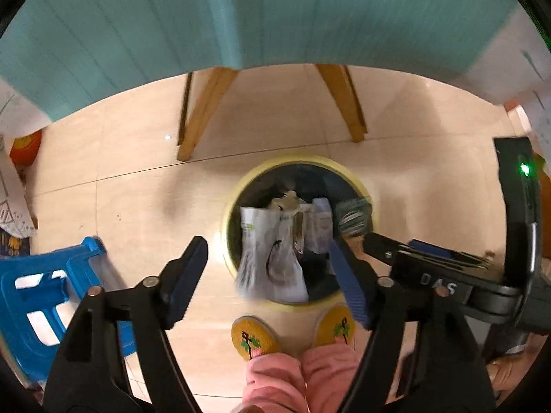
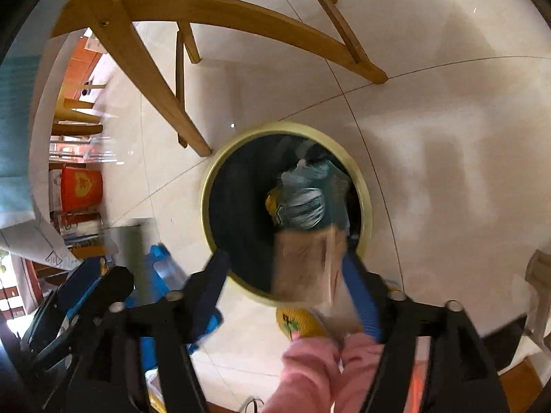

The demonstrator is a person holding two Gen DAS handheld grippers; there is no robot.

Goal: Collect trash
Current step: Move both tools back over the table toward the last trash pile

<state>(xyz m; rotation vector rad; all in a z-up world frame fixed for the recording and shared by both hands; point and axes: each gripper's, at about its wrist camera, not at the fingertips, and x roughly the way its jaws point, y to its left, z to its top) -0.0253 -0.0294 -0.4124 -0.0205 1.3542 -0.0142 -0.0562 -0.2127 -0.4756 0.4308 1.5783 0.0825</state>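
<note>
A round bin with a yellow rim (image 1: pixel 230 206) stands on the tiled floor, and also shows in the right wrist view (image 2: pixel 366 206). In the left wrist view, a white printed plastic bag (image 1: pixel 268 258) hangs blurred over the bin's near edge, clear of my fingers. My left gripper (image 1: pixel 272 272) is open just above the bin. In the right wrist view, a blurred clear wrapper with brownish content (image 2: pixel 303 265) hangs over the bin mouth between my fingers, free of them. My right gripper (image 2: pixel 286 289) is open. Crumpled green and white trash (image 2: pixel 306 199) lies inside the bin.
Wooden table legs (image 1: pixel 203 110) stand behind the bin under a teal cloth (image 1: pixel 241 17). A blue plastic stool (image 1: pixel 44 296) is at the left. The person's yellow slippers (image 1: pixel 253 339) and pink trousers (image 1: pixel 299 375) are in front of the bin. A red box (image 2: pixel 81 187) stands at the left.
</note>
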